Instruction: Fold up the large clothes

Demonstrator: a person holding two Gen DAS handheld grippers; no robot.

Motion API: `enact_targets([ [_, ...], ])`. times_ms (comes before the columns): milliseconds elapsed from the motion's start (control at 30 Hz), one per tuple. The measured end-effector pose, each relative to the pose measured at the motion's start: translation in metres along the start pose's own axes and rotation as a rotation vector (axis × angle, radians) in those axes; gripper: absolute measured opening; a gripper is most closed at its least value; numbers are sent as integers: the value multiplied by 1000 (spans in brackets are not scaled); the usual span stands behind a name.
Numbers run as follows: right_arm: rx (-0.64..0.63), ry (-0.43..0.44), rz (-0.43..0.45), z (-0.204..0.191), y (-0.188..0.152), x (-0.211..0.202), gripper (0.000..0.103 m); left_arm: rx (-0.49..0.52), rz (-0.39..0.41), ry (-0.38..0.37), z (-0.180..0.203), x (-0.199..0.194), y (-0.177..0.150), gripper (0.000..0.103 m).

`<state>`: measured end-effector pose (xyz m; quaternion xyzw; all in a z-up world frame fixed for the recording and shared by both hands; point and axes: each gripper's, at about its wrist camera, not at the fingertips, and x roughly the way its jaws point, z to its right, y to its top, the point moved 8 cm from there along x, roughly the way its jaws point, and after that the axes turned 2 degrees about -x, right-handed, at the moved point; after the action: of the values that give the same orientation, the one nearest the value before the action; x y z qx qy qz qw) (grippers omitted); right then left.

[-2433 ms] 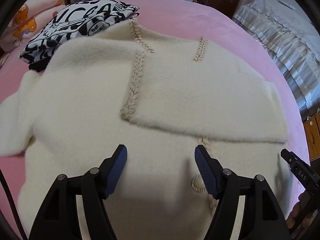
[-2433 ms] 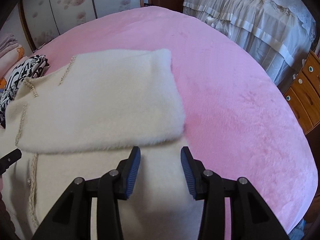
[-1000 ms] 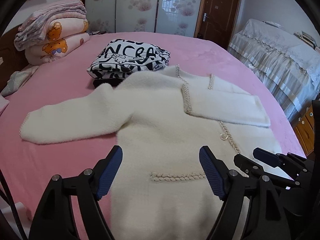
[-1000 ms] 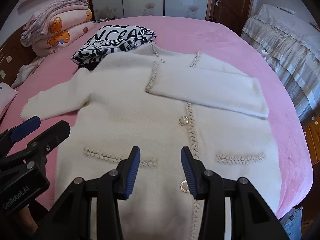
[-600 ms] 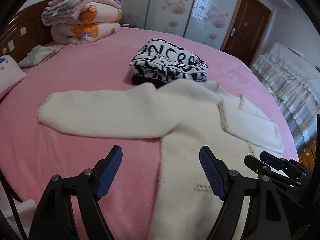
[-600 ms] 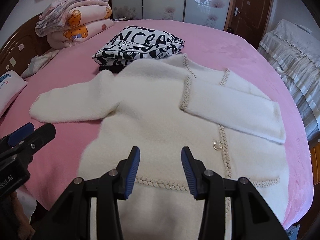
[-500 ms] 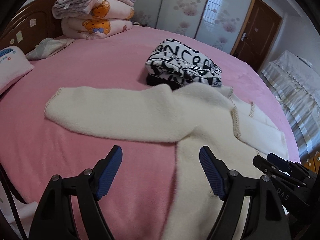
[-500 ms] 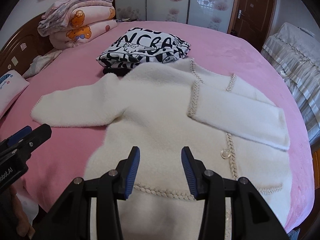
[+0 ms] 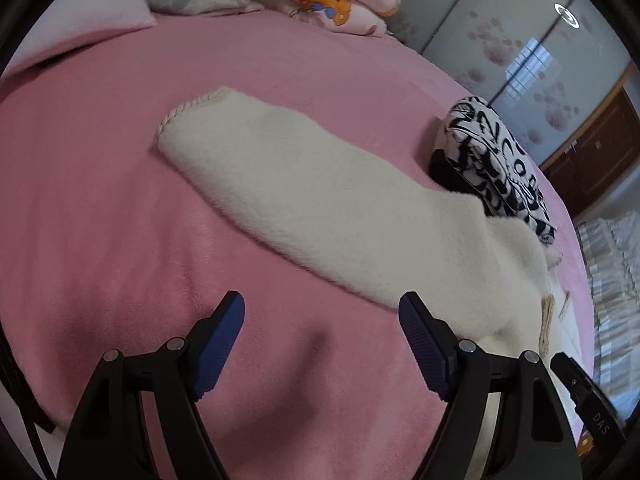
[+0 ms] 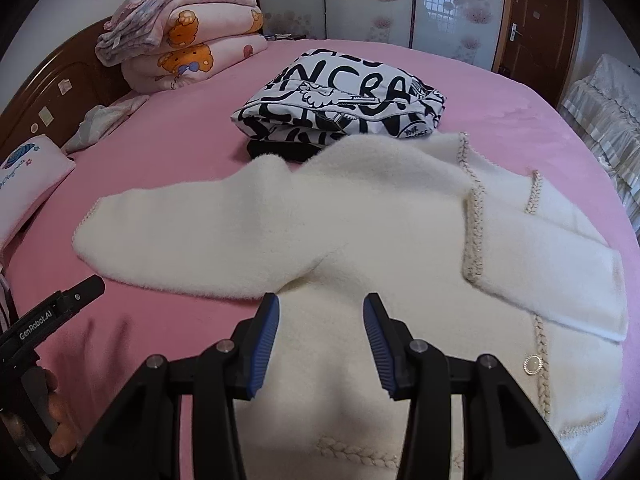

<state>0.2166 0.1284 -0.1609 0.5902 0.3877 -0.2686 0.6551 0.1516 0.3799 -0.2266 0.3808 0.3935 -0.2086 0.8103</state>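
Observation:
A cream fluffy cardigan (image 10: 400, 248) with braided trim lies front up on the pink bed (image 10: 192, 144). One sleeve (image 10: 560, 256) is folded across its chest. The other sleeve (image 9: 304, 200) stretches flat out to the side, with its cuff (image 9: 188, 108) far from the body. My left gripper (image 9: 320, 320) is open and empty, low over the bed just short of that sleeve. My right gripper (image 10: 320, 320) is open and empty above the cardigan's body near the armpit. The left gripper's side also shows in the right wrist view (image 10: 52, 312).
A folded black-and-white printed garment (image 10: 344, 100) lies by the cardigan's collar. Stacked pink quilts (image 10: 180, 36) and a small pillow (image 10: 28, 180) sit at the wooden headboard. A second bed (image 10: 604, 104) stands to the right, and wardrobe doors and a wooden door stand behind.
The left gripper has swung left and down from over the cardigan's body to the outstretched sleeve. The right gripper drew back, shifted left toward the armpit. Both stayed open.

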Motion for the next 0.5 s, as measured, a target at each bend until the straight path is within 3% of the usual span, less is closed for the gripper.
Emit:
enact_targets([
  [133,1,19,-17,-5,-2,19,44,-154,-13,-36,-33,26,7,78],
  [367,36,25,-76,7,-16,46,44,-346,99,-57,-72,50,45,78],
  [500,72,20,-102,21,-24,55,44,-392,138,-25,-78,65,65,78],
])
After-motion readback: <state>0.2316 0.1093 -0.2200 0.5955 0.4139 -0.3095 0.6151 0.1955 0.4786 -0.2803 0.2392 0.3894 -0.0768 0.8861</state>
